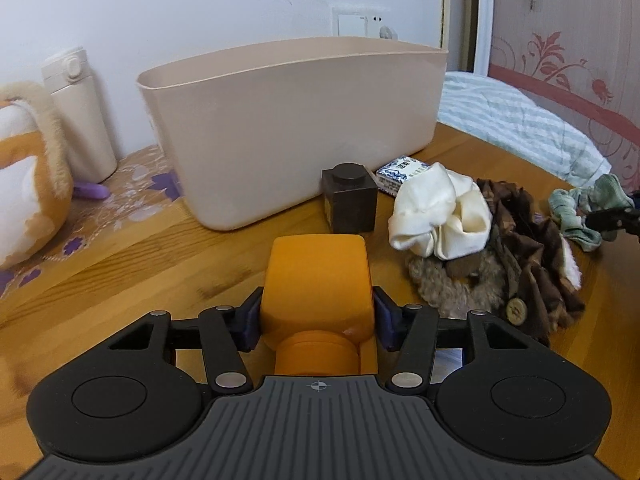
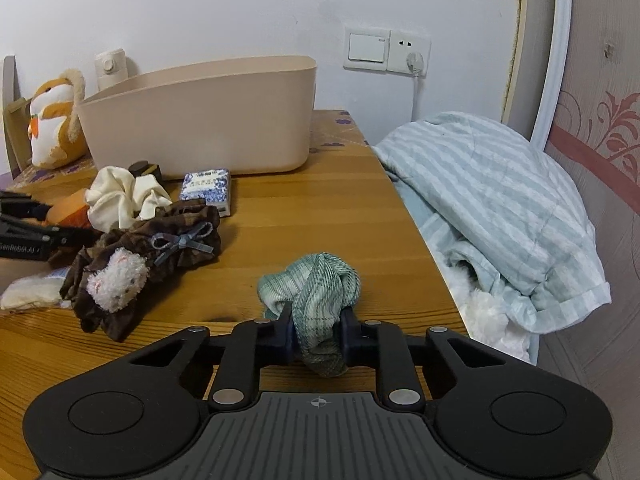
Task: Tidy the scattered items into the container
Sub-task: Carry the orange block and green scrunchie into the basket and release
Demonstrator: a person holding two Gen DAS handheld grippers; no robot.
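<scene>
The left tool (image 1: 318,320) pinches an orange block (image 1: 318,280) between its pads, low over the wooden worktop (image 1: 120,280). Just past the block stands a dark brown block (image 1: 351,200), and behind that the beige container (image 1: 292,120); its inside is hidden from both views. Right of the left tool lies a cream scrunchie (image 1: 436,216) on a brown plaid scrunchie (image 1: 520,260), with a small blue-and-white packet (image 1: 400,174) behind them; its print is too small to read.

The right tool (image 2: 316,340) is pressed together on a green striped scrunchie (image 2: 316,288), which bunches up ahead of the pads. Left of it, this view alone shows the plaid scrunchie's grey-blue bow (image 2: 182,242) and a fuzzy pink animal face (image 2: 118,280). At the far left edge the other tool bears white lettering, cut off and only partly legible.

Only the left view shows a purple item (image 1: 90,190) beside a cream flask (image 1: 82,116). Beyond the worktop's right edge lies a striped quilt (image 2: 500,200) on a bed; a plush toy (image 2: 52,120) sits left of the container
</scene>
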